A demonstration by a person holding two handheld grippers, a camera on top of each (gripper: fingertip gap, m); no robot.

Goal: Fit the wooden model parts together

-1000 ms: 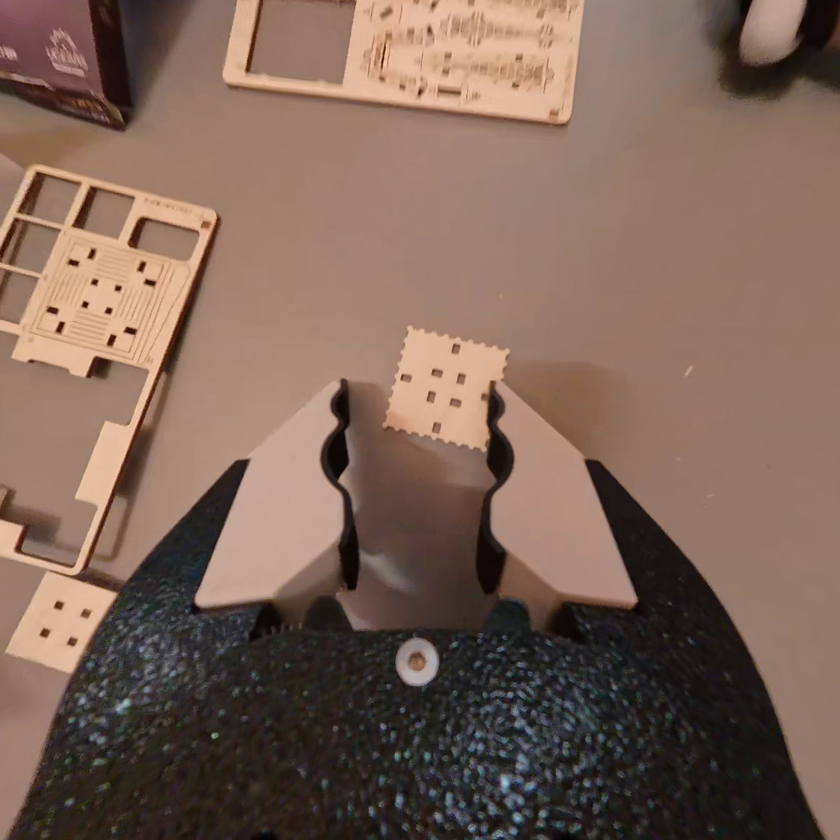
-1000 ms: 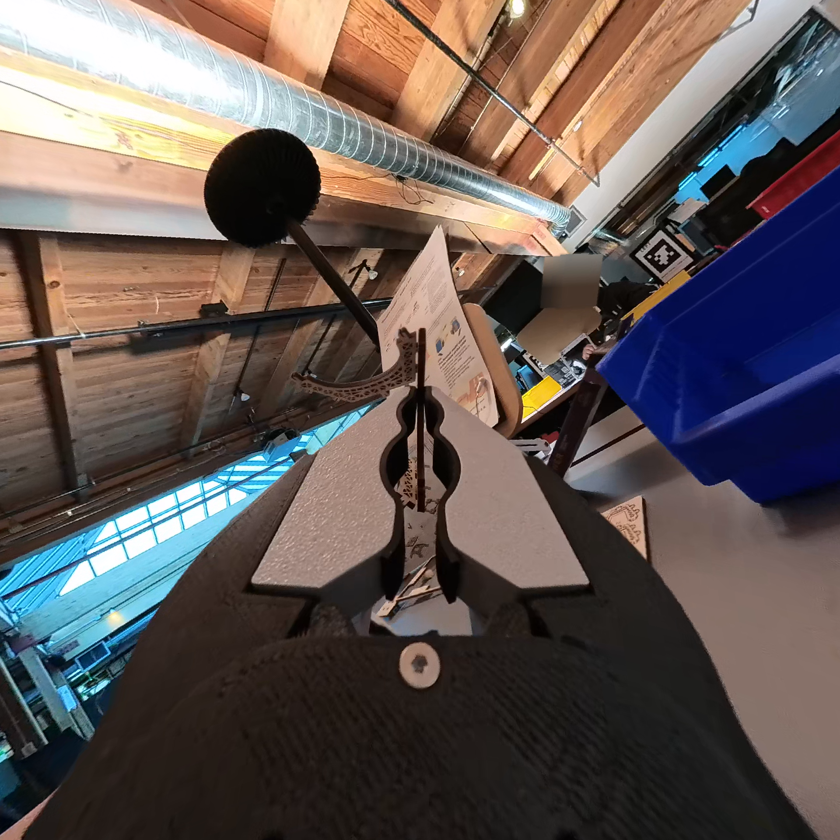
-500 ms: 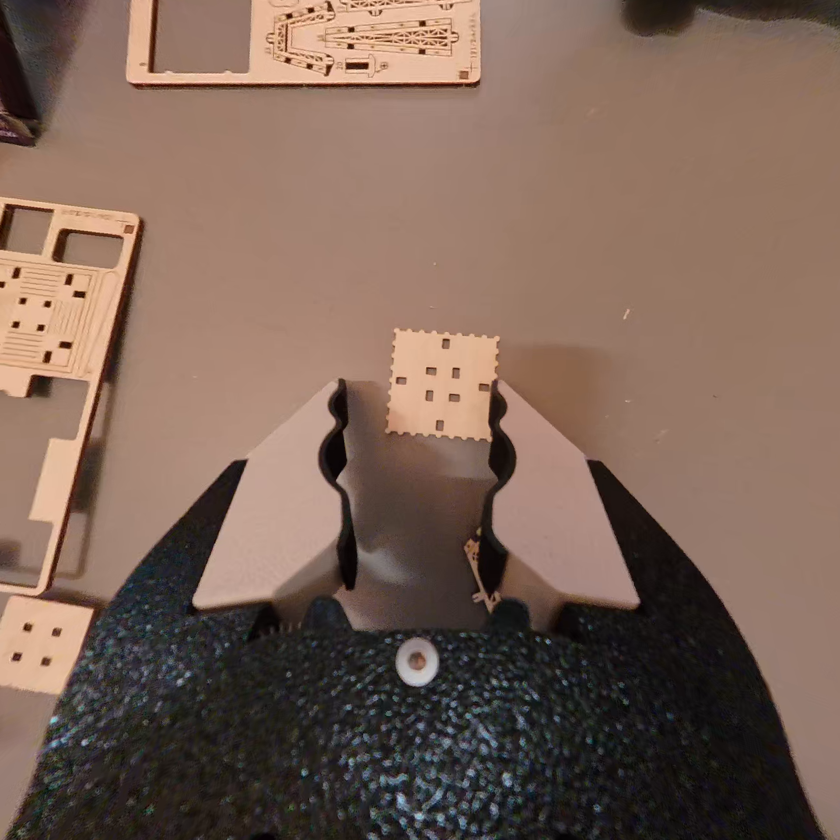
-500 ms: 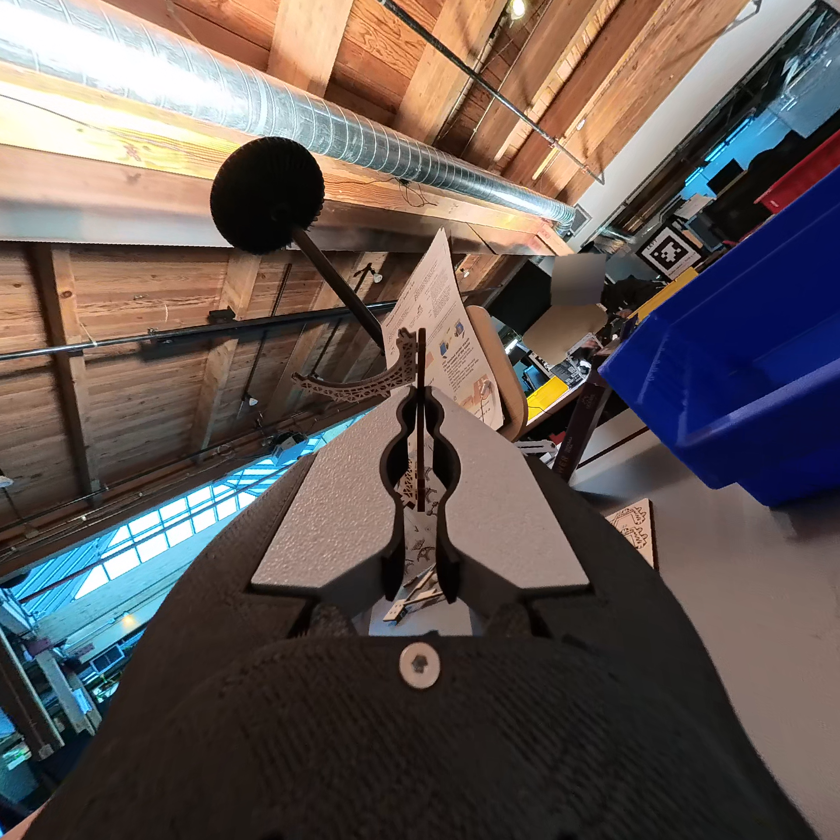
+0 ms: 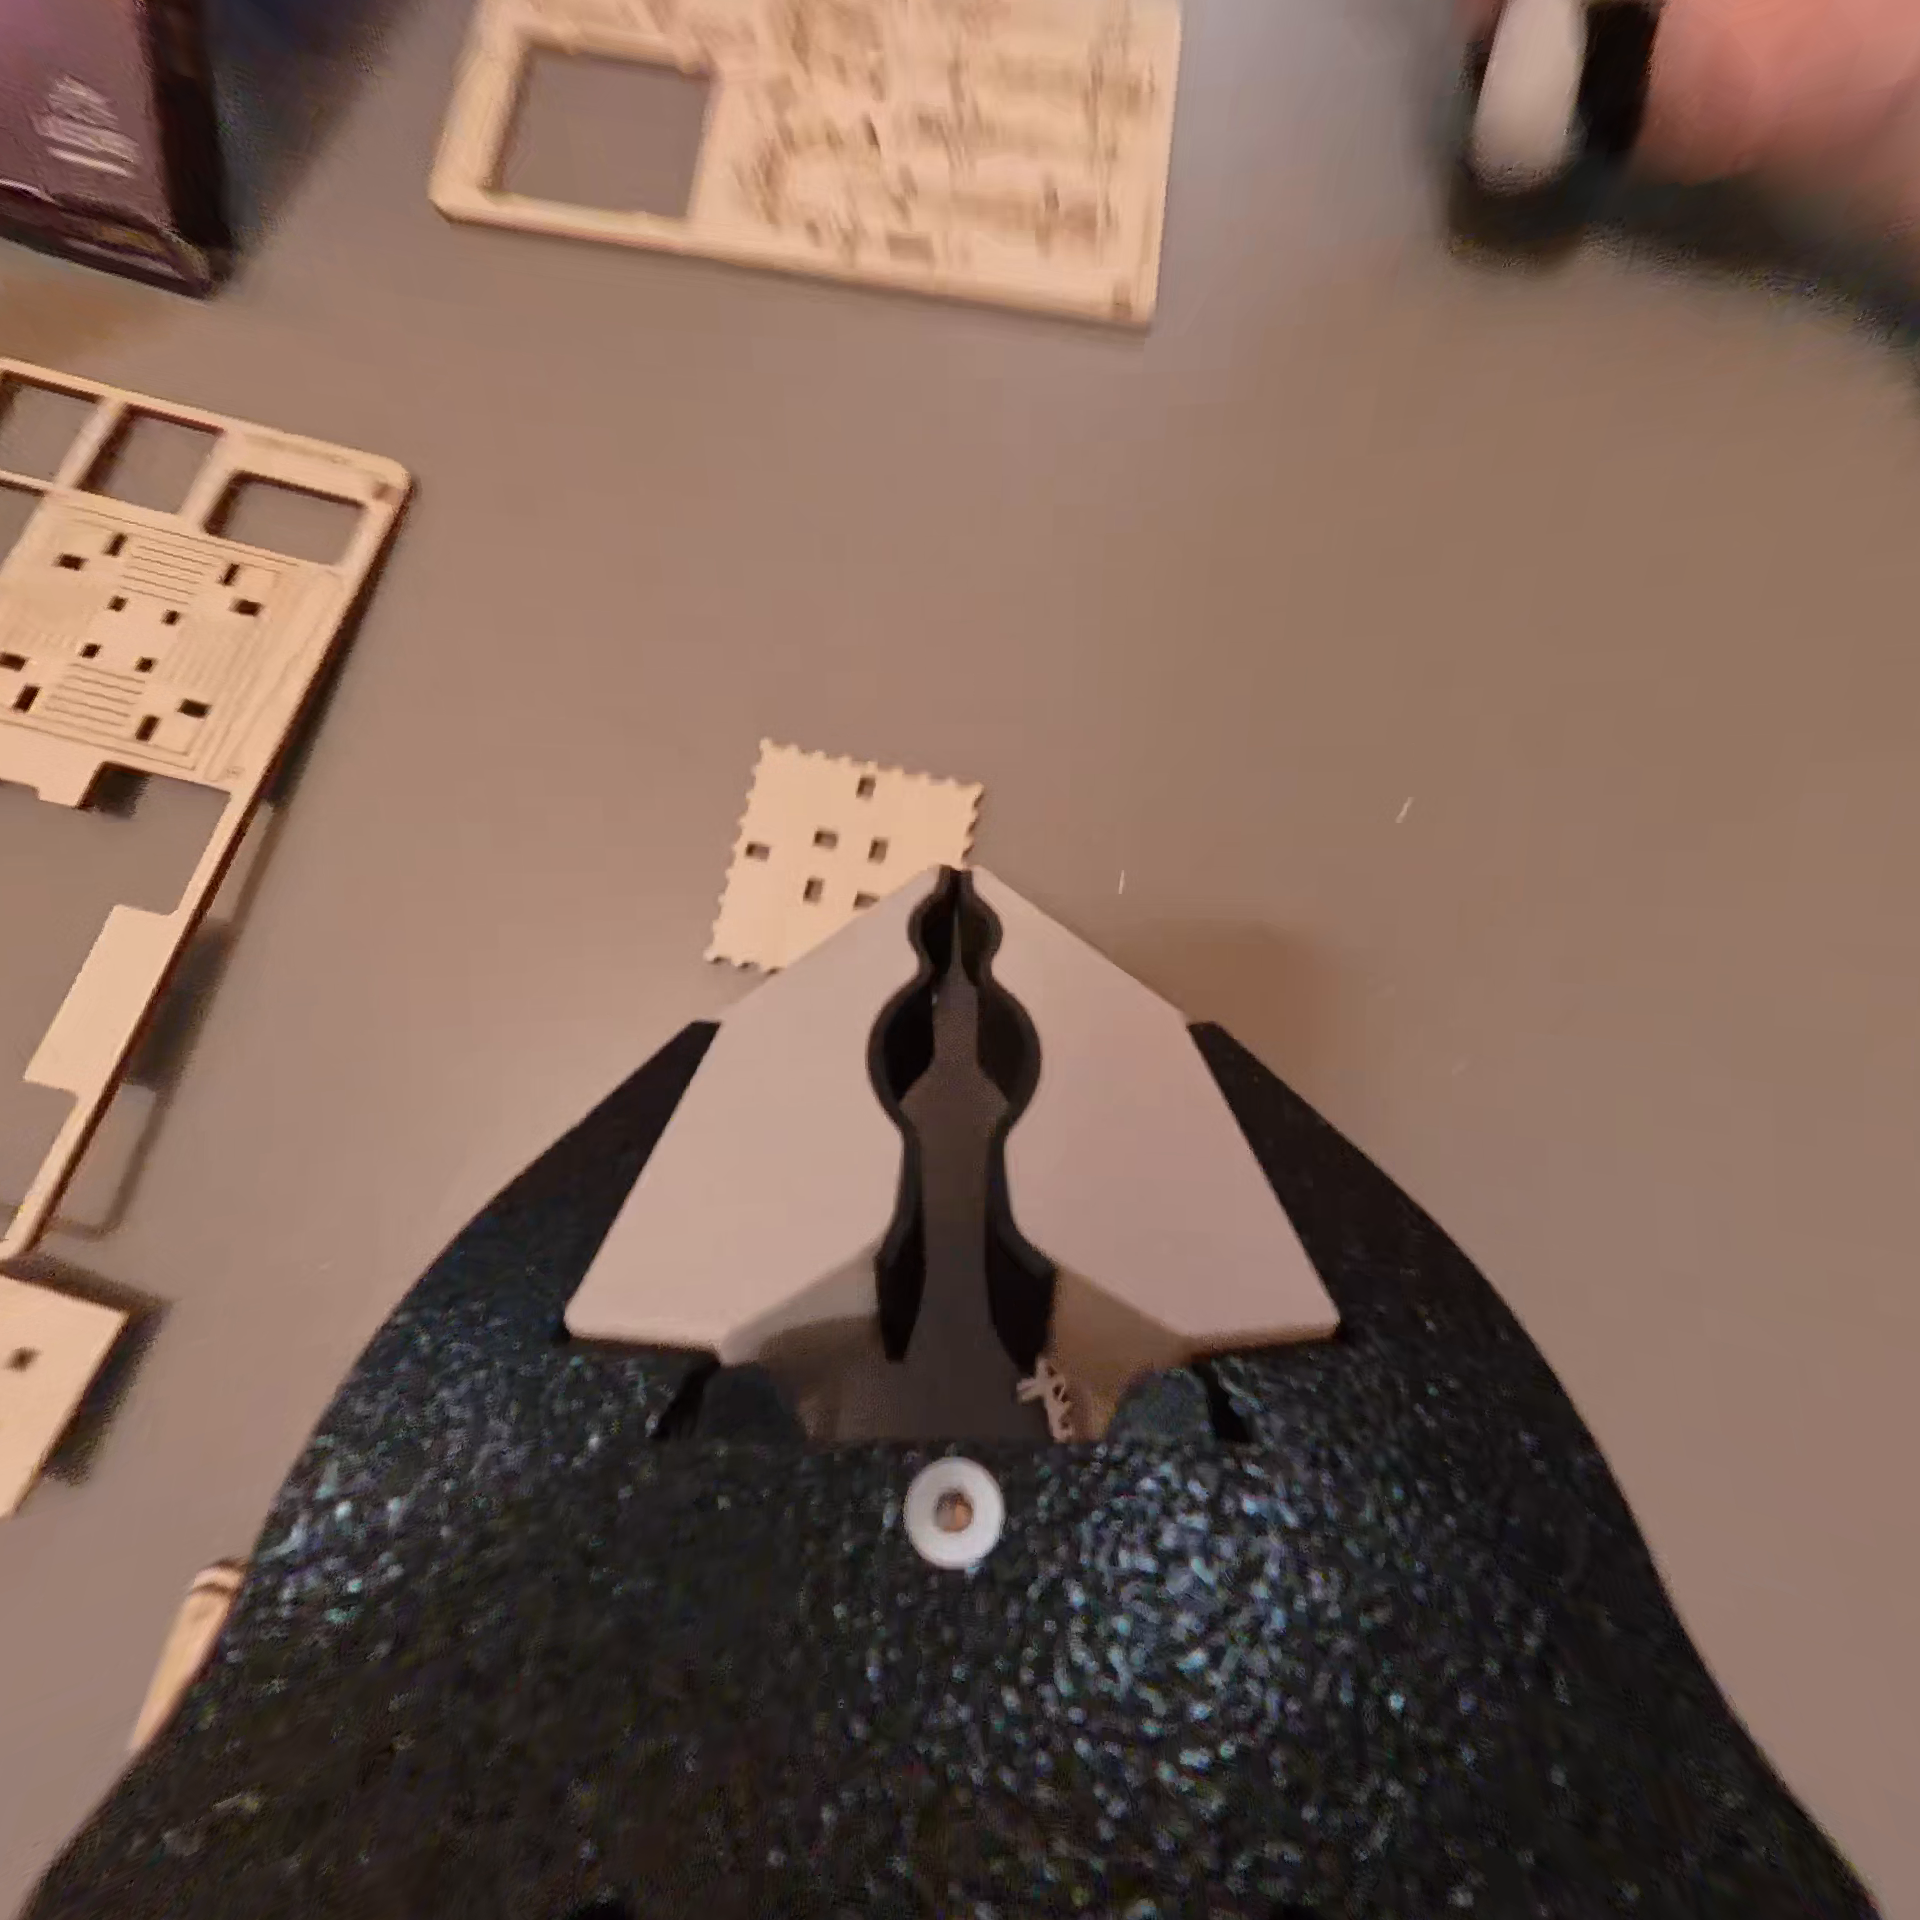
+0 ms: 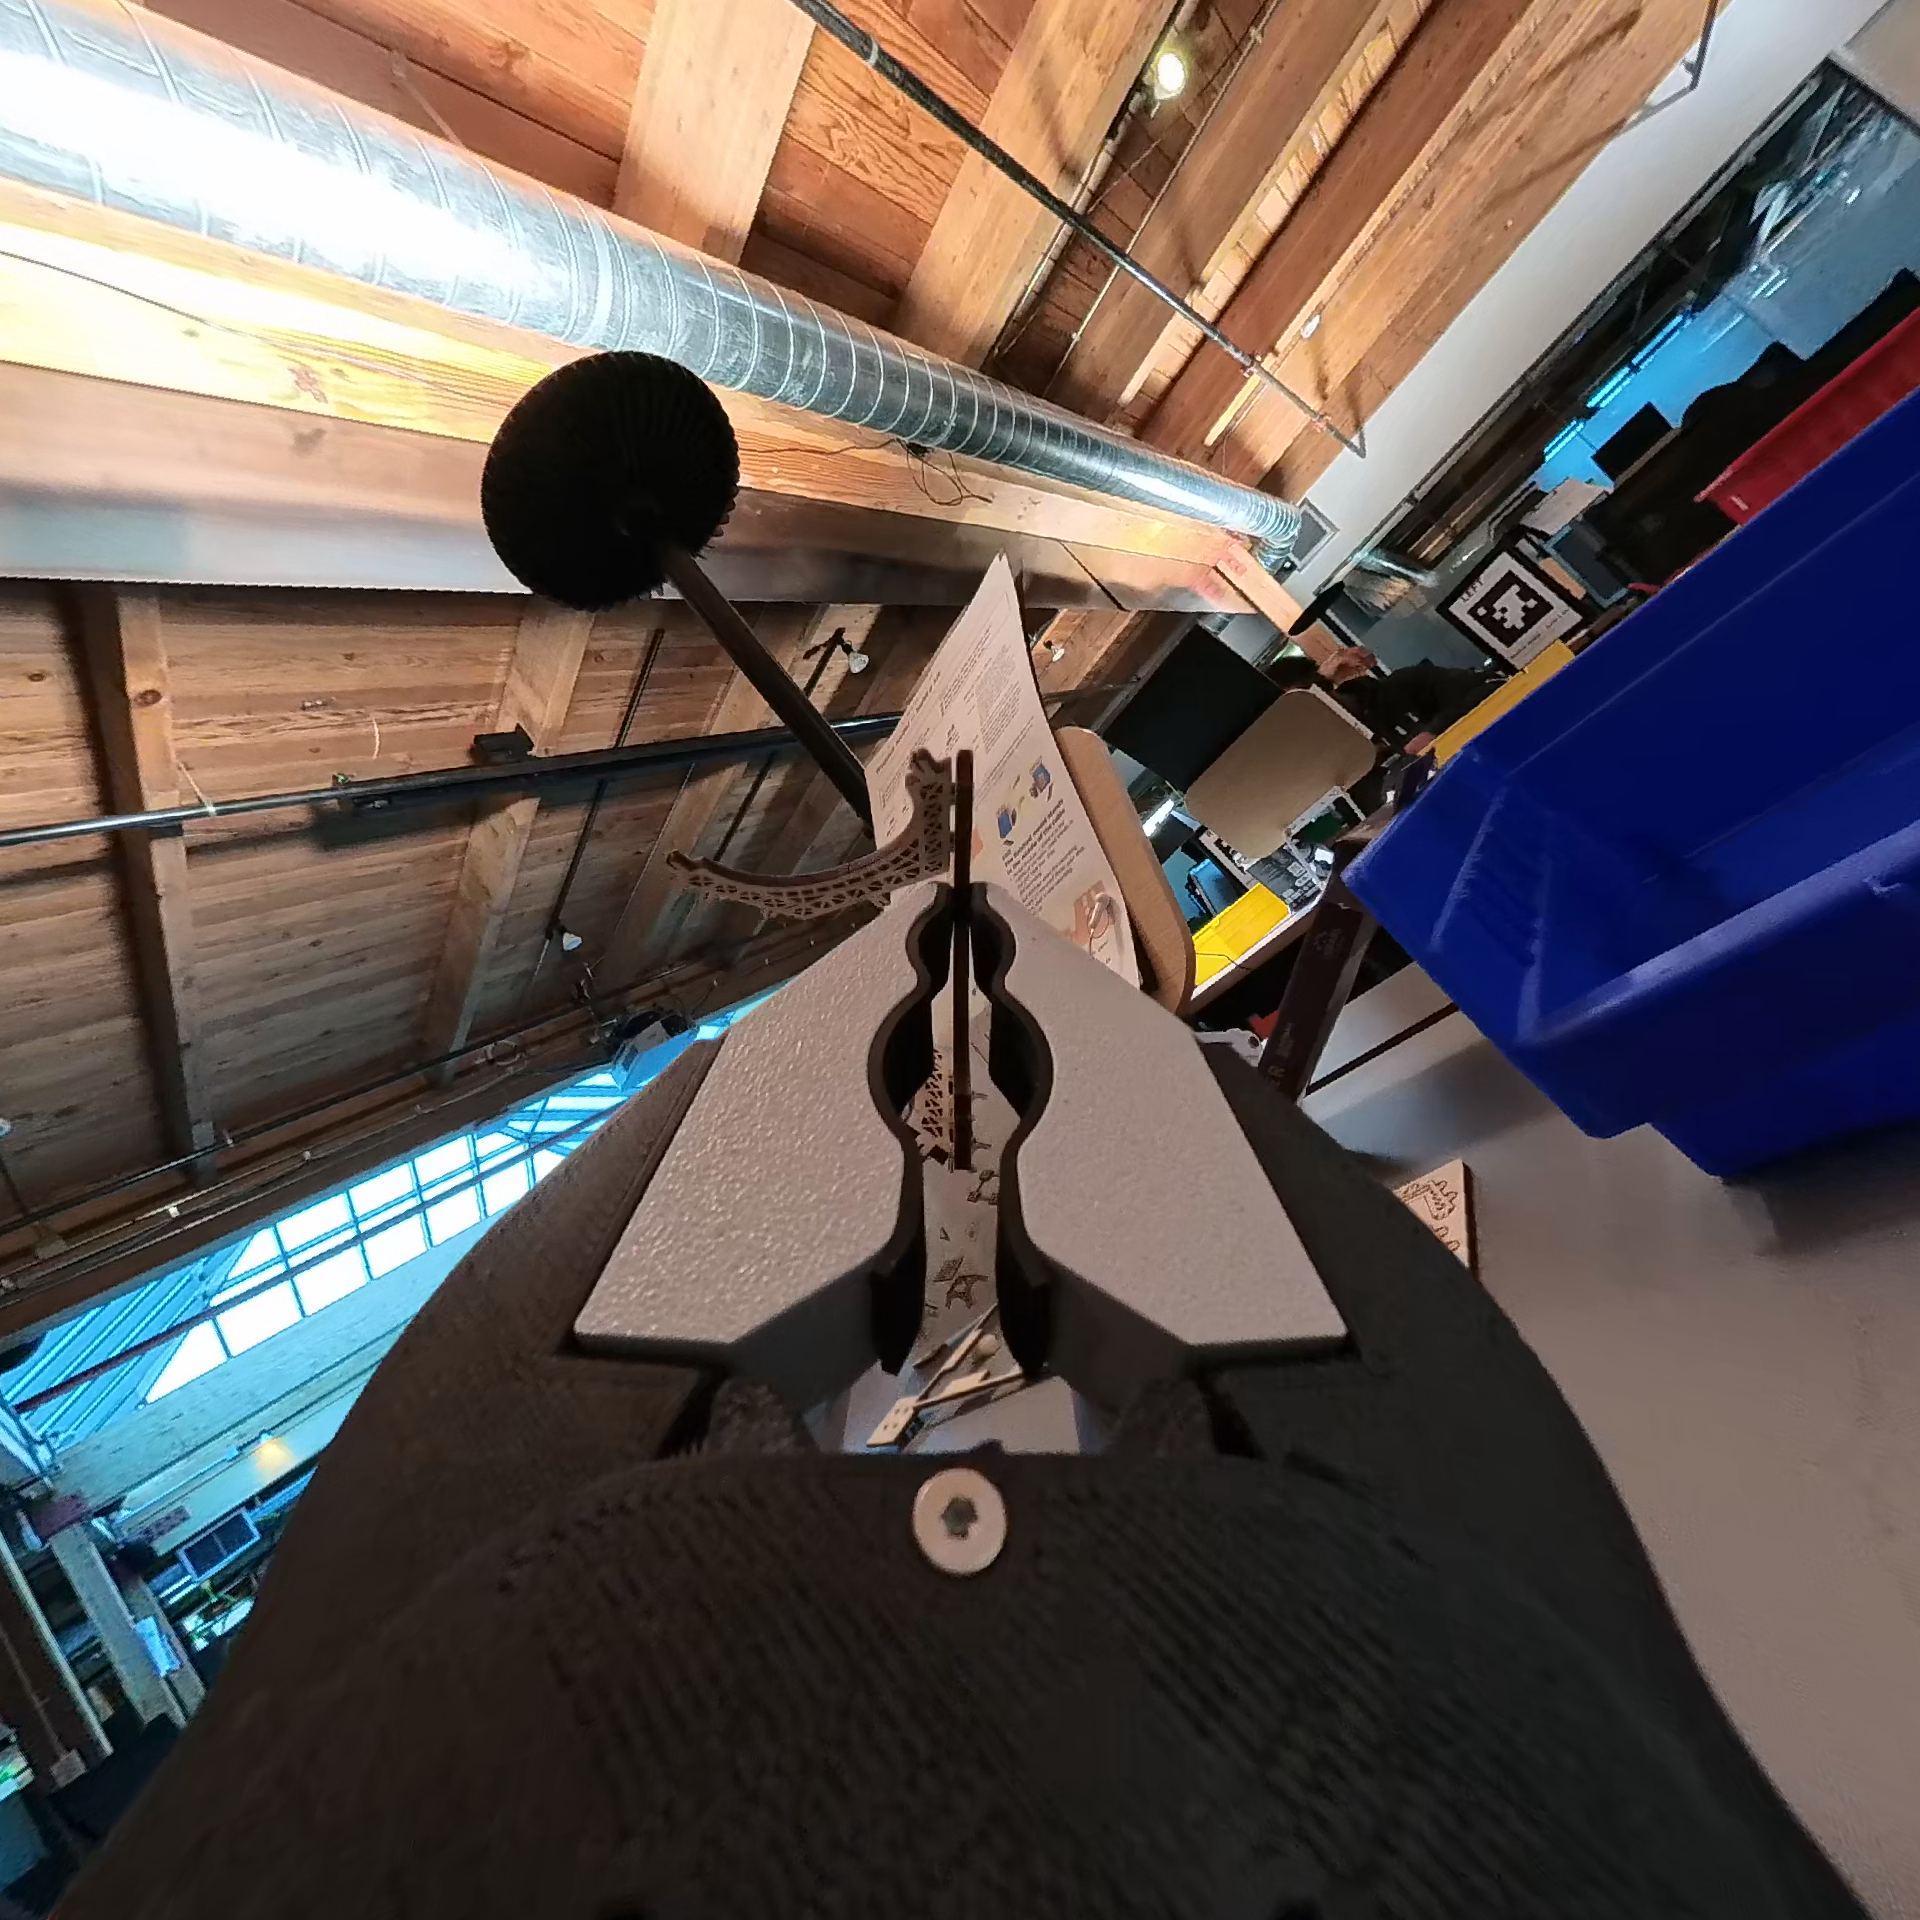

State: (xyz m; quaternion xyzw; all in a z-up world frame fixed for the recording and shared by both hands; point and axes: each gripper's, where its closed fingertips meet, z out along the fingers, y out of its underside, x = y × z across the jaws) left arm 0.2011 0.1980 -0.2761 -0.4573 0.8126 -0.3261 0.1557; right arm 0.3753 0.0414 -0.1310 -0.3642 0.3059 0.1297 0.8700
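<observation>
A small square wooden plate (image 5: pixel 831 852) with toothed edges and several small slots lies flat on the grey table (image 5: pixel 1351 675). My left gripper (image 5: pixel 954 881) is shut, with its tips over the plate's near right corner. I cannot tell whether the tips touch the plate. My right gripper (image 6: pixel 958 894) is tilted up towards the ceiling. It is shut on a thin dark wooden piece (image 6: pixel 963 821) seen edge-on, which is joined to a curved lattice part (image 6: pixel 831 883) that sticks out to the left.
Laser-cut wooden sheets lie at the left (image 5: pixel 156 665) and at the back (image 5: pixel 831 156). A loose square piece (image 5: pixel 42 1382) lies at the near left and a dark box (image 5: pixel 94 135) at the back left. A person's hand (image 5: pixel 1714 94) shows at the top right. A blue bin (image 6: pixel 1662 883) and an instruction sheet (image 6: pixel 997 727) stand to the right.
My left gripper has closed from wide open and its tips now sit at the square plate's near right corner. The right gripper still holds its part and has barely moved.
</observation>
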